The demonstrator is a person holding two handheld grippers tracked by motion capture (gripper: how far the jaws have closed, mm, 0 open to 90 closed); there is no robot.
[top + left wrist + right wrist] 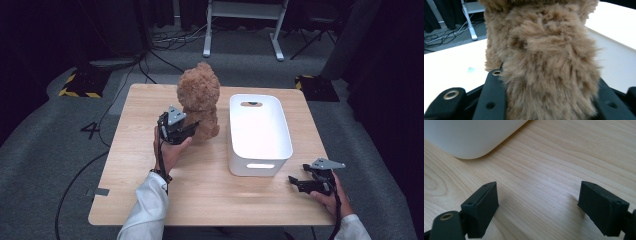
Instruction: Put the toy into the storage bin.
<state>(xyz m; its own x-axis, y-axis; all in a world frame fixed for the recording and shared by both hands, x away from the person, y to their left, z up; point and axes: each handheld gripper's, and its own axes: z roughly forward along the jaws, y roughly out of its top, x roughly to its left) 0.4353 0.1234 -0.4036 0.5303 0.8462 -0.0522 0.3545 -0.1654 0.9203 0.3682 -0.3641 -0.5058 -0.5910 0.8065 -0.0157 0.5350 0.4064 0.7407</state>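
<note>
Pale wooden square counter (210, 200) carries everything; both tools work over it, the left one toward its middle, the right one at its near right corner.

White rounded plastic bin (260, 134), open-topped with slot handles, stands between the two tools: just right of the left tool, up and left of the right tool. In the right gripper view its curved corner (471, 137) lies ahead of the jaws, apart from them.

Brown fluffy plush teddy bear (199, 100) sits upright directly ahead of the left tool, just beside the bin's left wall. In the left gripper view its fur (544, 65) bulges between the two black jaws and spills over them.

Left tool (192, 129), black with a grey three-cornered plate on top, is clenched on the bear's lower body, fur pressed from both sides; hand and white sleeve come in behind it.

Right tool (296, 182), same build, rests low on the counter, jaws spread wide with bare wood (536, 202) between them, grasping nothing.
</note>
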